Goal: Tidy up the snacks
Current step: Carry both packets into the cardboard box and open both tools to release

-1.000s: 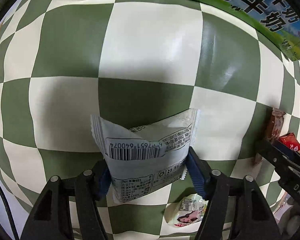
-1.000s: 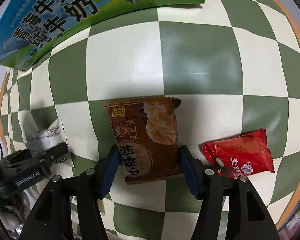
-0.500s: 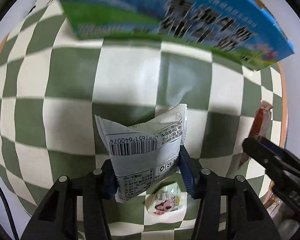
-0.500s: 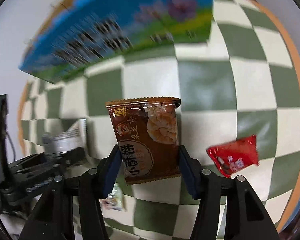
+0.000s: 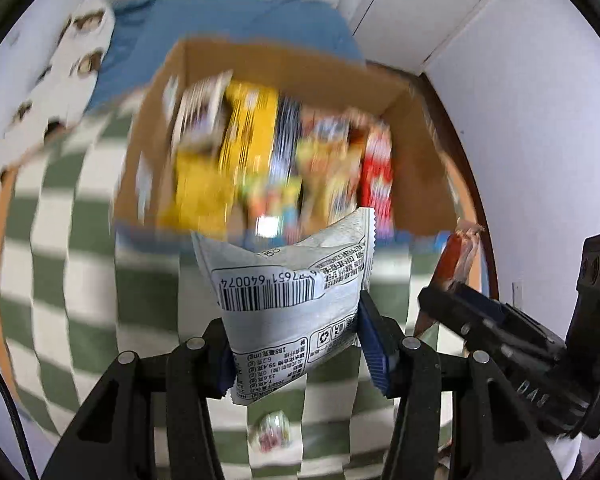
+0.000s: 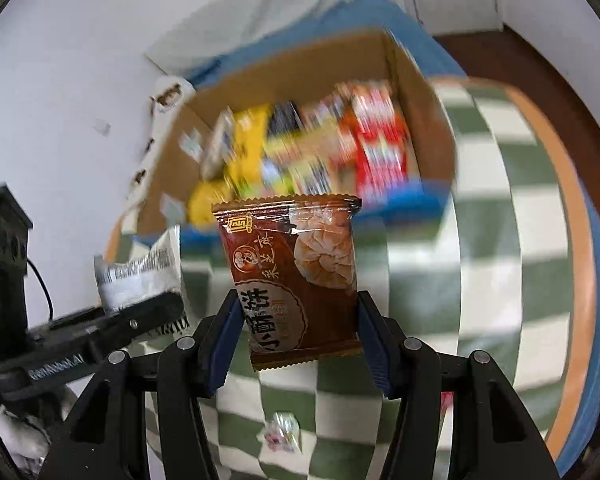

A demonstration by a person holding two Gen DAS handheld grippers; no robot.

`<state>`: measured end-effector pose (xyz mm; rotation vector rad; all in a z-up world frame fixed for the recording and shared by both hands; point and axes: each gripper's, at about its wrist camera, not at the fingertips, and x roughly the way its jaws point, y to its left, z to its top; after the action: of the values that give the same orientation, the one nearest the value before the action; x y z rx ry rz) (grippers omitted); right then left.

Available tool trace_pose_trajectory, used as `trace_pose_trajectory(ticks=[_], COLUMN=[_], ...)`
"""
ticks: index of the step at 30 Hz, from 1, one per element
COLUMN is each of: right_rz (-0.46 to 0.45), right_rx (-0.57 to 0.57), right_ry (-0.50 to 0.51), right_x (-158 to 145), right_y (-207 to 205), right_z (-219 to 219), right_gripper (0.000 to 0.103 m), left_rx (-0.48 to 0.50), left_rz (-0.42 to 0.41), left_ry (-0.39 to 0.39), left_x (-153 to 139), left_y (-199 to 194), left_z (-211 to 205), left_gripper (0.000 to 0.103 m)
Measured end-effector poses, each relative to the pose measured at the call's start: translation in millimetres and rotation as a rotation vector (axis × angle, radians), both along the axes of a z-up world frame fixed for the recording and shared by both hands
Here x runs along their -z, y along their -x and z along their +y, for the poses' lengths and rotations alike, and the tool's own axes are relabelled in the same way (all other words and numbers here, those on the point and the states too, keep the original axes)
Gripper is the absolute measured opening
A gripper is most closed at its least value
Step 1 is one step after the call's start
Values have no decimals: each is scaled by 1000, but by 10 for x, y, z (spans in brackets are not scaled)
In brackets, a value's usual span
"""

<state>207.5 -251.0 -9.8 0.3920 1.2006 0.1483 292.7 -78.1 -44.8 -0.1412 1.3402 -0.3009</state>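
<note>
two packets up off the checkered tablecloth (image 5: 72, 280), one per gripper. left gripper (image 5: 298, 344) is clamped on a white snack packet (image 5: 288, 300), blue pads squeezing its lower sides; the packet stands lengthwise along the fingers, serrated top edge aimed toward the cardboard box (image 5: 412, 148), barcode side facing the camera with print upside down, top puffed and creased. over to the right gripper (image 6: 298, 334), pinching a brown pastry packet (image 6: 296, 280) the same way, upright, zigzag top seal pointing at the box, glossy front showing a pastry photo. box is blurred, packed with yellow and red snack packs. small wrapped candy (image 6: 282, 432) lies on the cloth below.
</note>
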Motion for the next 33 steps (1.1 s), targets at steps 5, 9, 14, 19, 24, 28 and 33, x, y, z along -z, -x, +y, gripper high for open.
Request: trace_pose_trajectory(ticks=[5, 9, 14, 19, 24, 28, 33], right_rz=[-12, 50, 125, 190, 242, 243, 219], right_rx=[-20, -48, -74, -73, -73, -56, -26], right_ry=[42, 93, 157, 169, 186, 186, 211], right_x=[-163, -28, 213, 468, 639, 668, 609], right_y=[-868, -1507, -2059, -2337, -2445, -2426, -2325], right_z=[158, 275, 354, 376, 342, 271, 194], right_gripper=[58, 58, 58, 61, 86, 86, 86], left_rx=[2, 0, -15, 2, -23, -24, -25], left_rz=[0, 96, 198, 277, 249, 238, 185], left_ry=[-64, -98, -133, -133, -137, -159, -174], left_x=[-40, 264, 696, 923, 952, 959, 880], left_y=[-936, -1626, -2017, -2211, -2247, -2185, -2025], left_z=[-74, -66, -57, -52, 45, 68, 75], left_gripper=[49, 49, 49, 58, 78, 79, 79])
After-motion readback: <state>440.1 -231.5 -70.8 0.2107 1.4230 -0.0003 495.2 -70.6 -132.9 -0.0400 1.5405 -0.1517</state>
